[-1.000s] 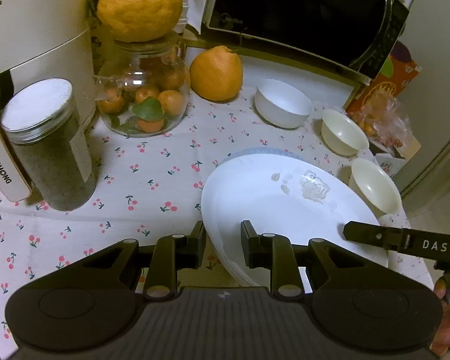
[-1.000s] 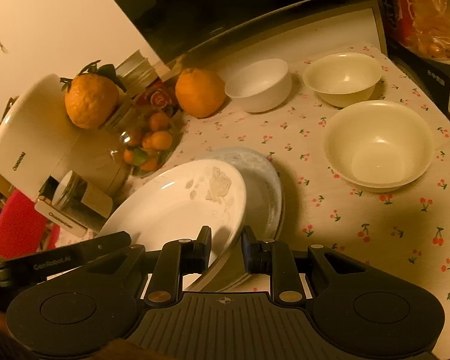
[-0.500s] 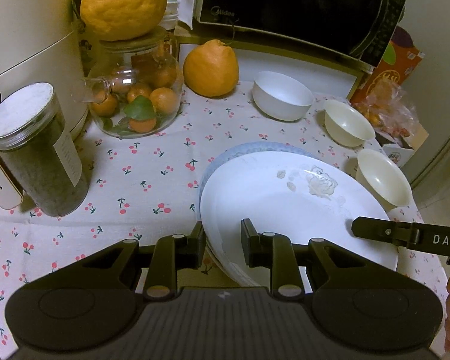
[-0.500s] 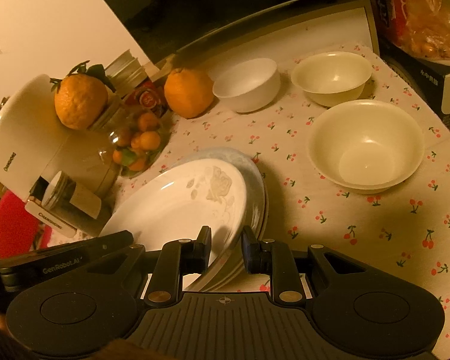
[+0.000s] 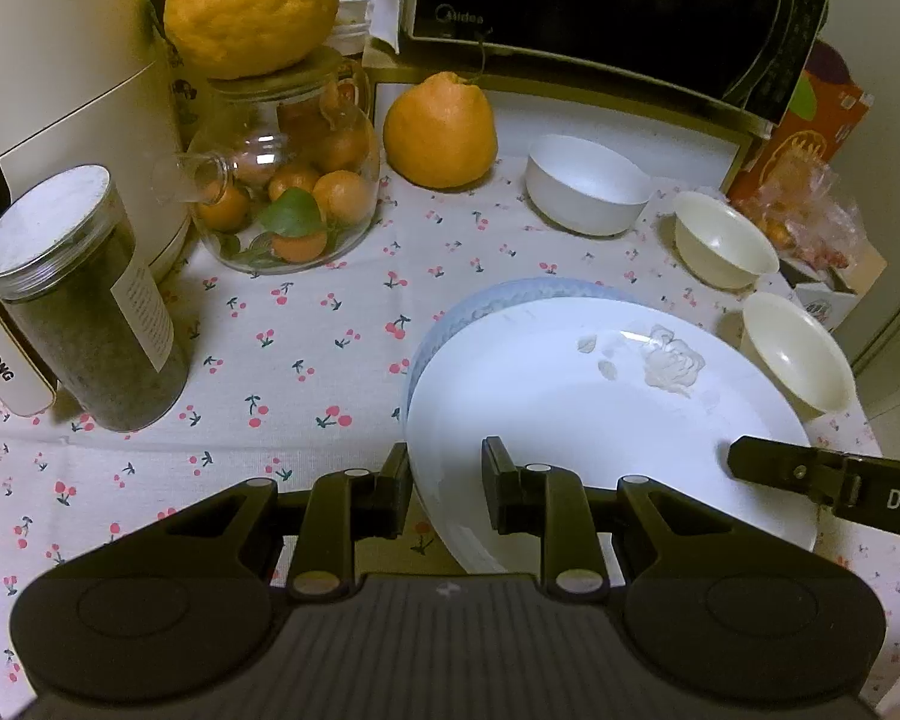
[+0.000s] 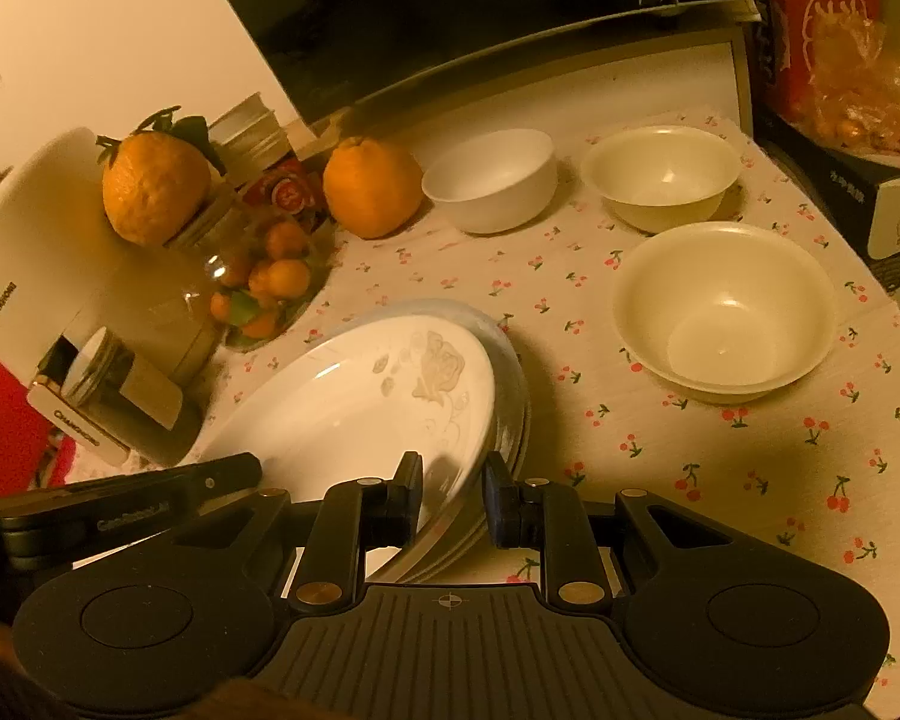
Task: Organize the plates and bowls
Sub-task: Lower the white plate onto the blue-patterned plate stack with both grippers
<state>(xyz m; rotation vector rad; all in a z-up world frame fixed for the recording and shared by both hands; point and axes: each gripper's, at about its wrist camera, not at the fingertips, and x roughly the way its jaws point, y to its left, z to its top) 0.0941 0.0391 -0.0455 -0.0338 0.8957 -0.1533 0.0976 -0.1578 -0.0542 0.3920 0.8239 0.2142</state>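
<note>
A white plate (image 5: 570,408) (image 6: 342,414) with an embossed rose is held by both grippers at opposite rims. My left gripper (image 5: 444,486) is shut on its near-left rim. My right gripper (image 6: 453,498) is shut on its right rim, and one of its fingers (image 5: 810,474) shows in the left wrist view. The white plate sits tilted just over a blue-rimmed plate (image 5: 480,306) (image 6: 504,348) on the cherry-print cloth. A white bowl (image 5: 588,186) (image 6: 492,180) and two cream bowls (image 5: 723,240) (image 5: 795,354) (image 6: 660,174) (image 6: 726,306) stand apart beyond the plates.
A glass jar of small oranges (image 5: 288,192) with a large citrus on top, a loose orange (image 5: 441,132), a dark-filled jar (image 5: 84,300) and a white appliance (image 5: 60,60) crowd the left. A microwave (image 5: 600,12) spans the back. A snack bag (image 5: 810,198) lies by the table's right edge.
The white plate has eased back and levelled a little, so more of the blue-rimmed plate shows behind it. Both grips are unchanged.
</note>
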